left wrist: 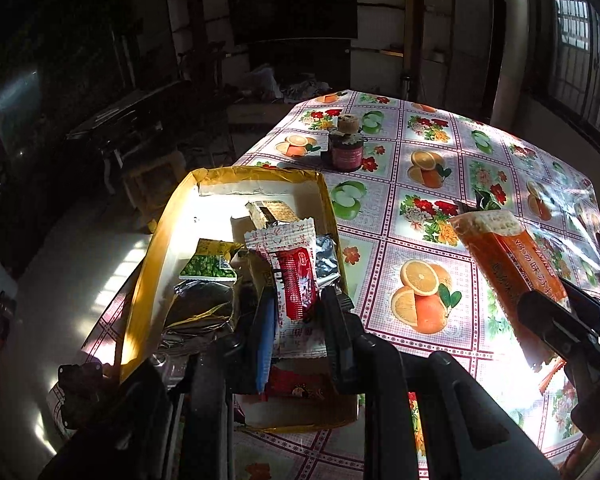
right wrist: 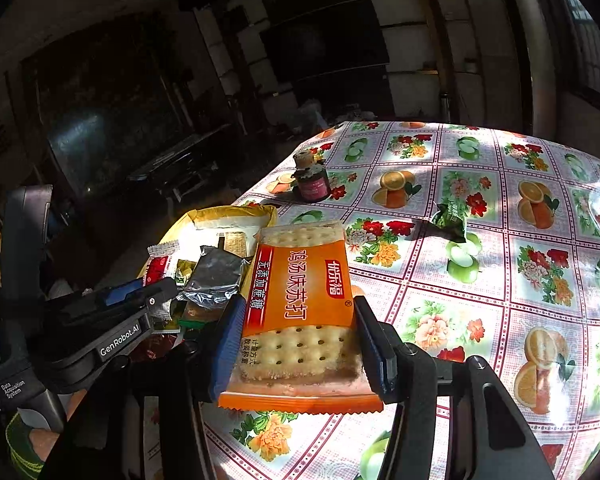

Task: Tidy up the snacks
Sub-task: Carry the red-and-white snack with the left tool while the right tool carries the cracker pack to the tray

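At centre frame of the right wrist view, an orange plastic cracker packet (right wrist: pixel 300 312) is pinched by the right gripper (right wrist: pixel 296 344) above the fruit-patterned tablecloth (right wrist: pixel 480 280). Left of it, a red-and-white sachet (left wrist: pixel 296 284) is clamped by the left gripper (left wrist: pixel 300 320) over the yellow cardboard box (left wrist: pixel 156 240) of snacks.

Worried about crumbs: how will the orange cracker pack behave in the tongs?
The orange cracker pack probably stays fairly stiff, since it juts out flat between the right tongs. Its crackers look brittle, so a hard squeeze may crack them. The glossy wrapper could slip.
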Motion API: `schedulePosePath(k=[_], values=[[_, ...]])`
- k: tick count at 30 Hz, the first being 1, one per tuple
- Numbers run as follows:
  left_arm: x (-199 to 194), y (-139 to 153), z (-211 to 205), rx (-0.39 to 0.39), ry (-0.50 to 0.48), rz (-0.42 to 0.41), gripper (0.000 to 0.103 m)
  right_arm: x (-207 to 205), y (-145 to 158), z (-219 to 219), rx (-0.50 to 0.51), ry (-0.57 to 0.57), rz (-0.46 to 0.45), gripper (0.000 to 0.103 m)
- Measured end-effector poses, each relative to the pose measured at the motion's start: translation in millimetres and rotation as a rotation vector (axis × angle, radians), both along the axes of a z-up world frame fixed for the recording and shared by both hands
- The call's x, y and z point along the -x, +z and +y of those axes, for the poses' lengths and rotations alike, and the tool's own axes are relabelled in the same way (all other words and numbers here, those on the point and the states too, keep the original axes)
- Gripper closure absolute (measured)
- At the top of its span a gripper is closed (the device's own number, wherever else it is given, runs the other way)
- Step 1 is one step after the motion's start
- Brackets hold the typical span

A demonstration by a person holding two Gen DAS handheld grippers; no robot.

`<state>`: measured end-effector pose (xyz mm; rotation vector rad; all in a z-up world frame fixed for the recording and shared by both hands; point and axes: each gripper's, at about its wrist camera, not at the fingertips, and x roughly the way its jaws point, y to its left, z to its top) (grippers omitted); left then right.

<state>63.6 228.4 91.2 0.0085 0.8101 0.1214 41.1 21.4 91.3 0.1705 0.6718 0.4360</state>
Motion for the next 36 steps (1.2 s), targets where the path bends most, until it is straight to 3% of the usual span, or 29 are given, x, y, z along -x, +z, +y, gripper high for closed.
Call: schedulePosePath(k=[18,28,36], values=[[-8,-5,47,0.021,0.068,0.017,0.081,-28,-3,58,0.005,0.109,0.017,0.045],[-17,-18,82,0.054,0.128,0.054,0.081,-63,-7,90,-0.038,0.153,0.047,0.045],[-26,-24,87,0.060,0.130,0.066,0.081,-91,-10,117,-0.059,0.170,0.081,0.045]])
